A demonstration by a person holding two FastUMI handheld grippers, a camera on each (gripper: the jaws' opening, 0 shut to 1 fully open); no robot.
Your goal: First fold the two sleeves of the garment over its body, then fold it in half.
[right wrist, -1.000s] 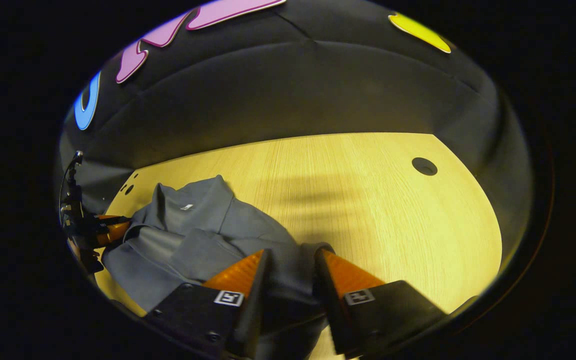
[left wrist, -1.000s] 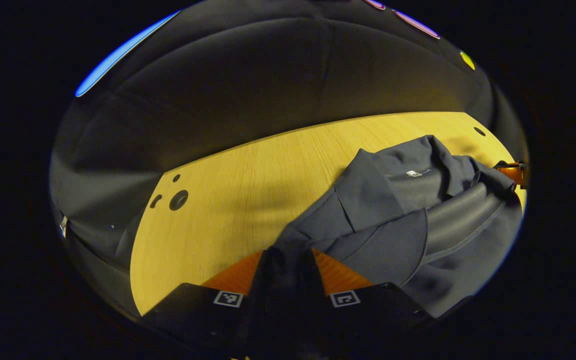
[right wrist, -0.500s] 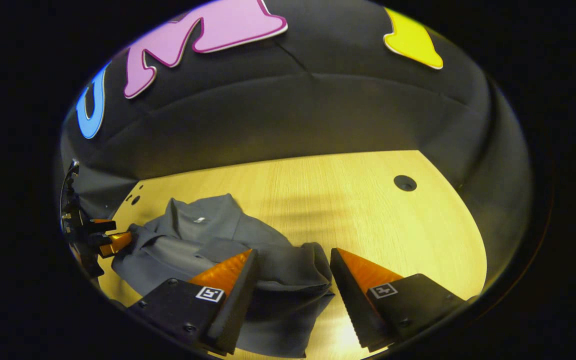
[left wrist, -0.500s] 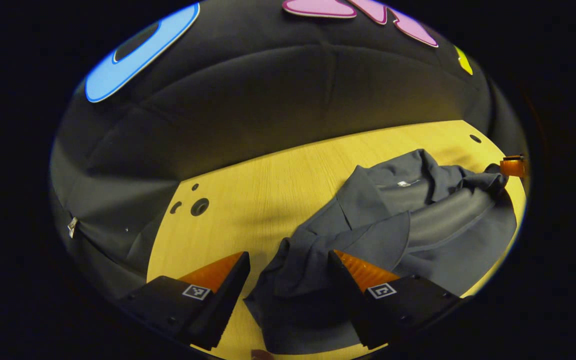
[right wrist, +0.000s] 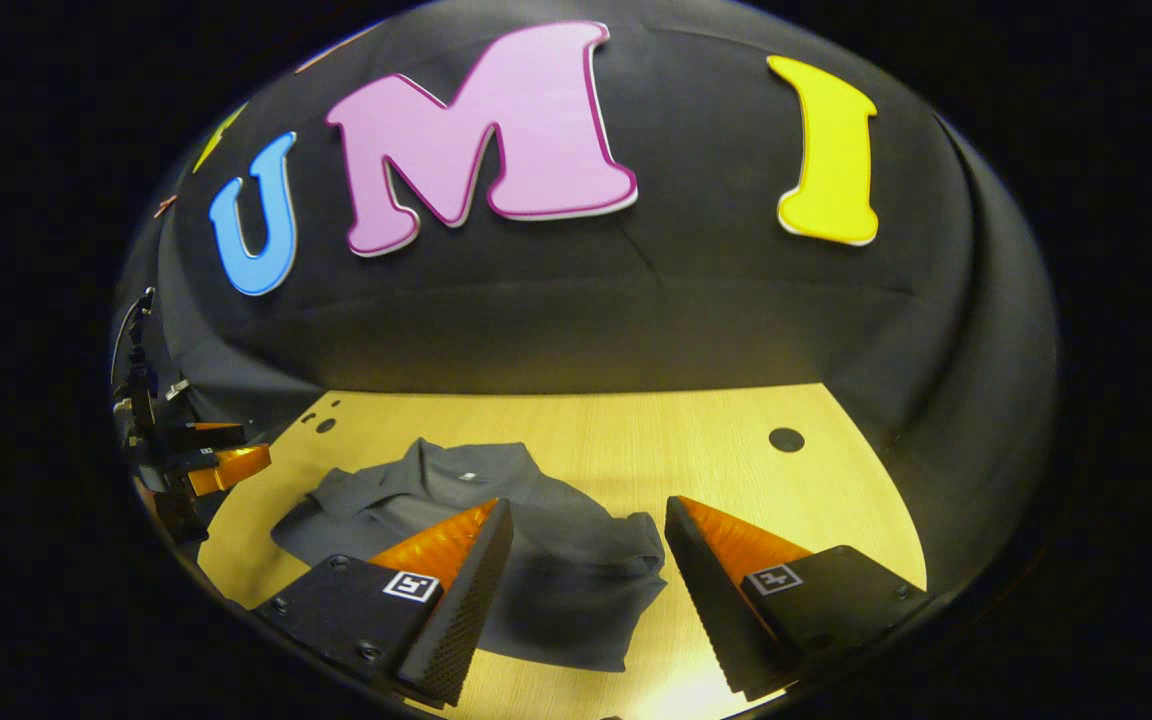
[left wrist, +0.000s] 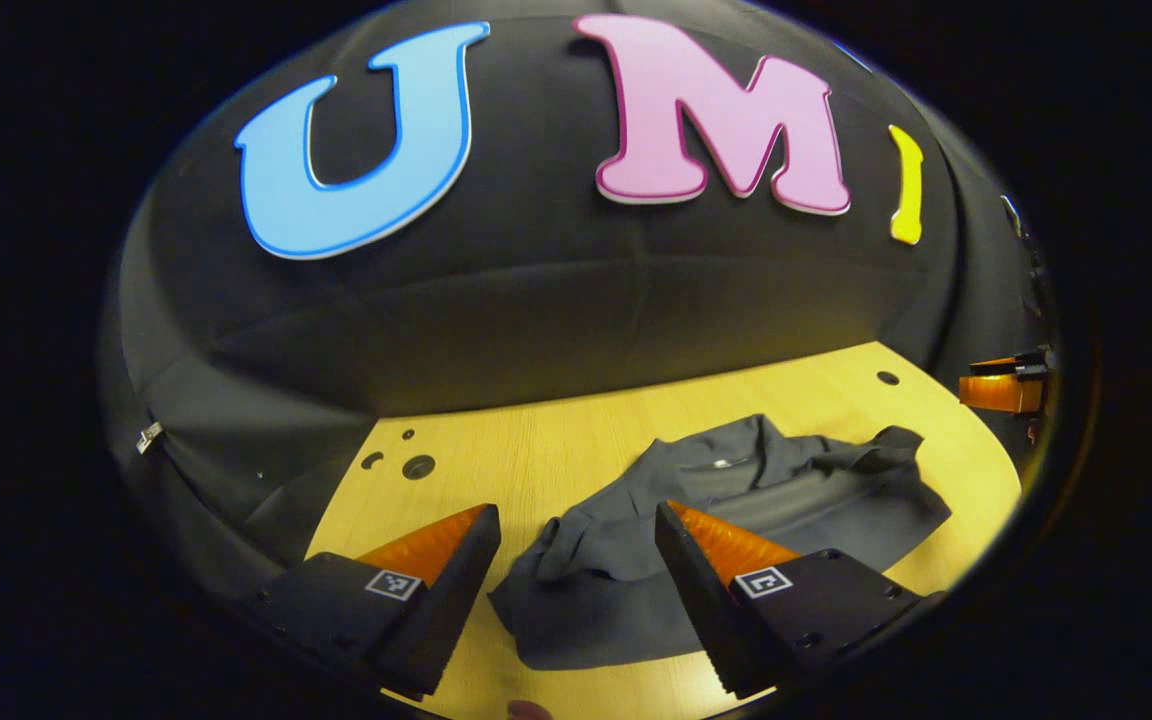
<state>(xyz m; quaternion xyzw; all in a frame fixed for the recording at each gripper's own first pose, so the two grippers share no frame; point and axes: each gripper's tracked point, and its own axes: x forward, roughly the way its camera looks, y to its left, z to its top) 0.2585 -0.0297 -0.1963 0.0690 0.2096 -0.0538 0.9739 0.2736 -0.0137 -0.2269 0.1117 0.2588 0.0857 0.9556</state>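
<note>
The garment (left wrist: 736, 520) lies folded in half, somewhat rumpled, on the counter (right wrist: 636, 440). Left claw (left wrist: 576, 560) and right claw (right wrist: 586, 560) both gape empty above it. Task appears complete.

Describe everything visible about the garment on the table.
The garment is a dark grey collared shirt of soft, matte cloth, with a small pale tag inside the collar. It lies rumpled and loosely folded on the light wooden table, edges uneven. Both grippers hang above it with jaws open, and neither touches it.
</note>
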